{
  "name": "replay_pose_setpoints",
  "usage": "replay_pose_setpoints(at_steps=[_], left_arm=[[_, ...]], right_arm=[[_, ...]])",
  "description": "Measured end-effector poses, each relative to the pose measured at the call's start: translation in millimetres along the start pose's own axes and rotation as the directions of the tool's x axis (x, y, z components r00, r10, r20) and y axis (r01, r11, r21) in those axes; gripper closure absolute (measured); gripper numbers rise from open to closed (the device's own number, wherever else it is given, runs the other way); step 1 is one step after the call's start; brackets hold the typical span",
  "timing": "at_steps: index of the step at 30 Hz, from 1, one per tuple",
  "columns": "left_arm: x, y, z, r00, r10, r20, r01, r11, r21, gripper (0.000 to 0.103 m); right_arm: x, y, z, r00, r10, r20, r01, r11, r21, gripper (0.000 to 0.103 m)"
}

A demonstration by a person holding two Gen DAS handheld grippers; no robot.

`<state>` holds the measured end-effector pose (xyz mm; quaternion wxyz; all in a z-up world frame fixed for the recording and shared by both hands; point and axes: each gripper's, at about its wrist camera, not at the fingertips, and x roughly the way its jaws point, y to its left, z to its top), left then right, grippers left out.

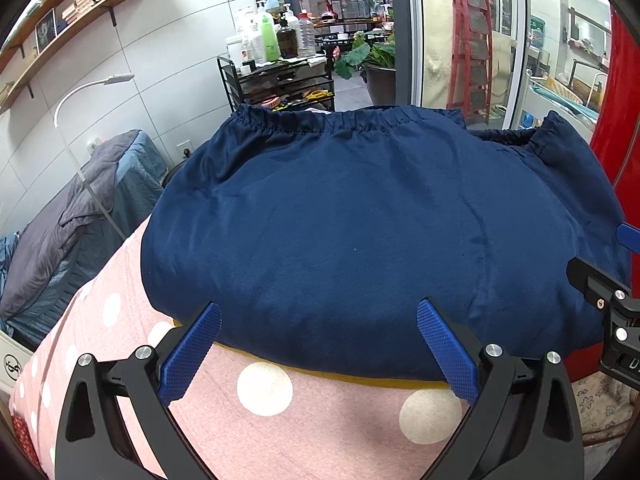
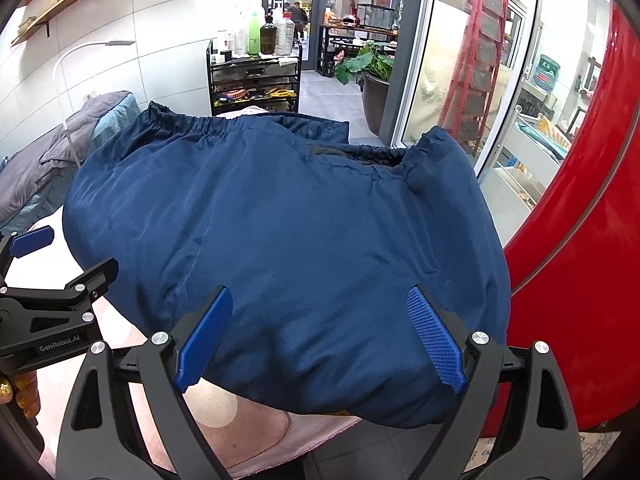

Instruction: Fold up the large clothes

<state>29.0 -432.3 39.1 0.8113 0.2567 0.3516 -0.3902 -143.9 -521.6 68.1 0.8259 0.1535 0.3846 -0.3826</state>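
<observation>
- Pink dotted cover [image 1: 280, 424], red panel [image 2: 580, 280] beside it.
- Navy garment [image 1: 360, 240] lies folded on the cover.
- Your left gripper [image 1: 318, 356] and right gripper [image 2: 320, 340] both gape wide, pinching nothing.

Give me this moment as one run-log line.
garment: navy, folded, on pink dotted cover | left hand-held gripper: open, at near edge | right hand-held gripper: open, at near edge | held: nothing

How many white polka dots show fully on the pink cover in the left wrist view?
2: one between the fingers, one by the right finger. Partial dots lie left; the navy garment may hide more.
</observation>
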Motion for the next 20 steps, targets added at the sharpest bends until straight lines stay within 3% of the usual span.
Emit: replay_pose_setpoints(at_steps=[20], left_arm=[[-2.7,-4.8,2.0,1.0,0.025,0.019,-0.025,0.999,0.025,0.006]], right_arm=[[3.2,-0.4,-0.5,1.0,-0.014,-0.003,0.014,1.0,-0.001,0.015]])
